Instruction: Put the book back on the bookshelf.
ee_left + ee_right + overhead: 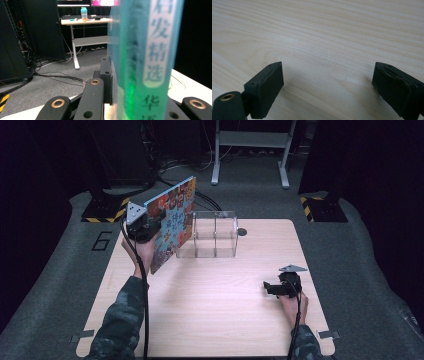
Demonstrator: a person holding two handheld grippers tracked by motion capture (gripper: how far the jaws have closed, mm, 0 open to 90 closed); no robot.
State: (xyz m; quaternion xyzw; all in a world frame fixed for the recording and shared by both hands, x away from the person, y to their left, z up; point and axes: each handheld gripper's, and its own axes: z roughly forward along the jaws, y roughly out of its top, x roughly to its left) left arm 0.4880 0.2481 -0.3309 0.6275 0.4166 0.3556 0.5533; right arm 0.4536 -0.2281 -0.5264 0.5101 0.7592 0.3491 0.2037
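The left gripper point(150, 226) was clamped on the book point(172, 222), holding it upright at the upper left of the frame, just beside the clear rack point(207, 234), likely to slot it in. The book showed a busy, colourful cover and a teal spine point(147, 60) with white characters. At lower right, the right gripper point(272, 288) rested on the table point(215, 300), jaws wide and empty.
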